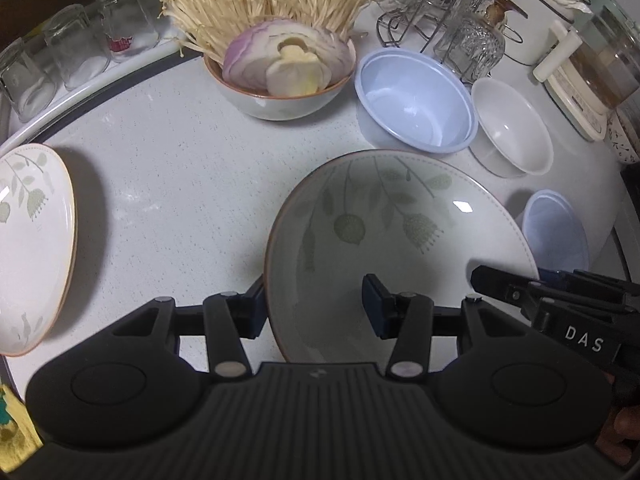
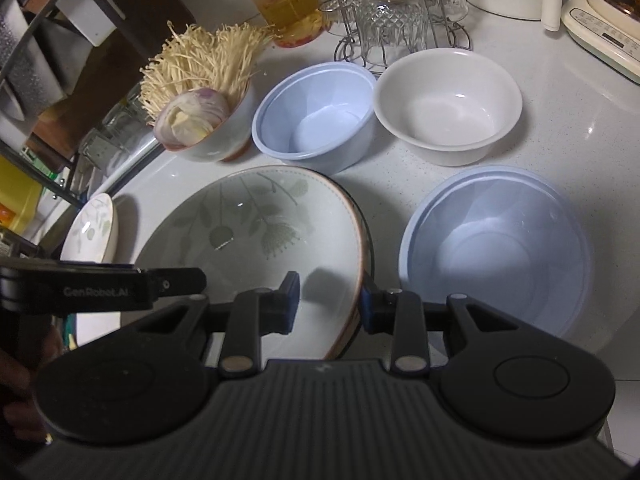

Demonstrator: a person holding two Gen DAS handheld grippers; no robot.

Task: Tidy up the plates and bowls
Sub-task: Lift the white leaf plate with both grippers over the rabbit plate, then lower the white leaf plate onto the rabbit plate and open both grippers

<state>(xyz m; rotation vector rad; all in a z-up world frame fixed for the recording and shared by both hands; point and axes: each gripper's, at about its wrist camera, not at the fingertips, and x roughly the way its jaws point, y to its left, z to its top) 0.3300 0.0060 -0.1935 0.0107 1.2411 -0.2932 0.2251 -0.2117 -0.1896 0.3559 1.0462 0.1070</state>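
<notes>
A large leaf-patterned bowl (image 1: 380,232) (image 2: 248,224) sits between my two grippers, tilted, and I cannot tell whether its base touches the white counter (image 1: 168,168). My left gripper (image 1: 316,312) straddles its left rim, outer pad at the rim and inner finger against the inside wall. My right gripper (image 2: 328,306) holds the opposite rim the same way and also shows at the right of the left wrist view. A leaf-patterned plate (image 1: 32,240) (image 2: 90,228) lies to the left. A light blue bowl (image 1: 416,100) (image 2: 316,116), a white bowl (image 1: 512,124) (image 2: 448,104) and a second blue bowl (image 1: 556,228) (image 2: 496,248) stand around.
A bowl of enoki mushrooms and cut onion (image 1: 280,100) (image 2: 216,148) stands at the back. Behind it are a wire rack of upturned glasses (image 1: 452,20) (image 2: 392,20), a red-lidded jar (image 2: 284,0) and a cream appliance (image 2: 600,36). More glasses (image 1: 76,52) line the left edge.
</notes>
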